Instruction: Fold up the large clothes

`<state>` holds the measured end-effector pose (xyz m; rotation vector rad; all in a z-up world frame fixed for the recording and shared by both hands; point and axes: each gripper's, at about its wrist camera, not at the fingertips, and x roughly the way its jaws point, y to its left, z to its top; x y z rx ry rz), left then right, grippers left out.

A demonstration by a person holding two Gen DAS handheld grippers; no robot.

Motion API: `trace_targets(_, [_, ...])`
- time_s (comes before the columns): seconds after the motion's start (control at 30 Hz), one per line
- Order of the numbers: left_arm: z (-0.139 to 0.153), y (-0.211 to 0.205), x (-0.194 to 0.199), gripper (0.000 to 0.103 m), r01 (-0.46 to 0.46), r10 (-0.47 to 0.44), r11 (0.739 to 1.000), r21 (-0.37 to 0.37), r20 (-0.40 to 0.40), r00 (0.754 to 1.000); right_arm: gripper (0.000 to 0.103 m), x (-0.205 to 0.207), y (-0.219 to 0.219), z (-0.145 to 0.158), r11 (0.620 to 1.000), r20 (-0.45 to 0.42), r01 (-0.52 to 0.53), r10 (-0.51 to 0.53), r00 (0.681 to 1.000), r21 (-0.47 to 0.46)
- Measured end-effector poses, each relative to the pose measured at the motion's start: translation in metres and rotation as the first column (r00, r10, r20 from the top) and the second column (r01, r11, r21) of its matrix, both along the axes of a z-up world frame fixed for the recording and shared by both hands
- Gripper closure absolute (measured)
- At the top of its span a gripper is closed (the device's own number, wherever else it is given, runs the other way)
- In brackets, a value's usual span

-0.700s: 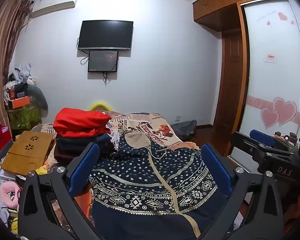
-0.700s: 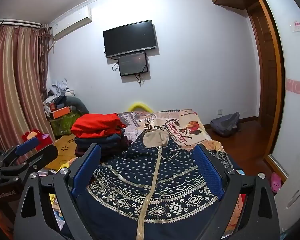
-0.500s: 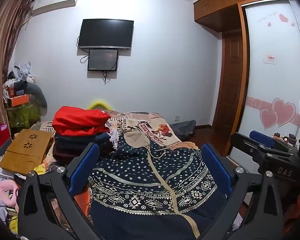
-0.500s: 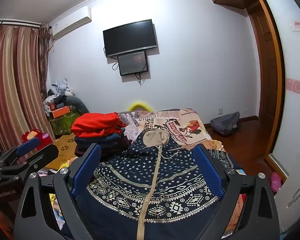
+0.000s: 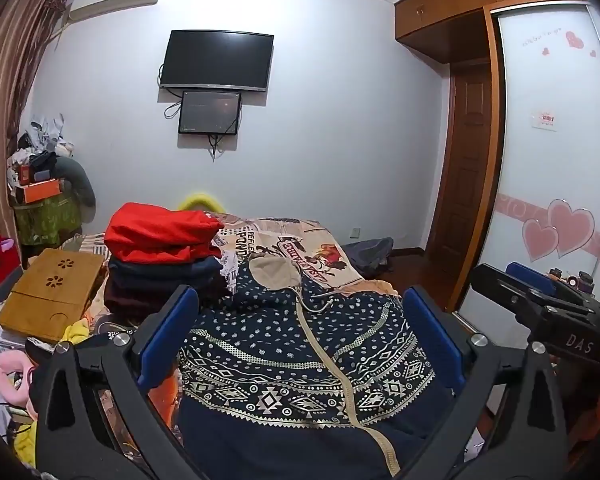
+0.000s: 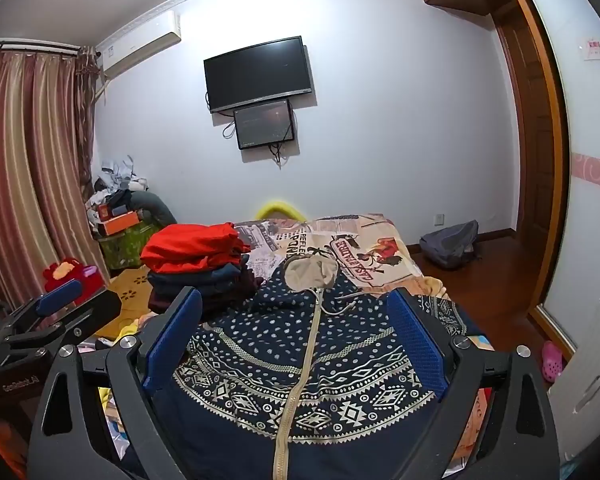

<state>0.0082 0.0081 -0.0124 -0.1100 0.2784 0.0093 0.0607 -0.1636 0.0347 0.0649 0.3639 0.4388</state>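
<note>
Above the bed point(image 5: 300, 232), spread fingers point(image 5: 168, 332) frame the flat hoodie's point(image 5: 300, 352) edges.

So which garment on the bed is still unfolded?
The navy patterned hoodie, spread flat with its zipper up, directly under both open grippers. The red, blue and maroon garments sit folded in a stack to its left.

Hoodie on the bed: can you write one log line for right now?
stage: before first fold | navy patterned hoodie: flat on bed, zipped | left gripper: open, empty | right gripper: open, empty | folded stack: beside hoodie
</note>
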Motion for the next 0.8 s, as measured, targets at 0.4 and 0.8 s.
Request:
trace_targets(0.4, [-0.0001, 0.0001, 0.0003, 0.000, 0.006, -0.006, 1.000, -0.002, 0.001, 1.000, 0.011, 0.0025, 0.0011, -0.0022, 1.000, -0.005, 0.003, -0.003, 1.000, -0.004])
trace_targets(0.8, [0.0008, -0.0007, 0.0028, 0.000, 0.005, -0.005, 1.000, 0.002, -0.003, 1.000, 0.011, 0.0024, 0.0016, -0.0029, 1.000, -0.005, 0.000, 0.000, 1.000, -0.007])
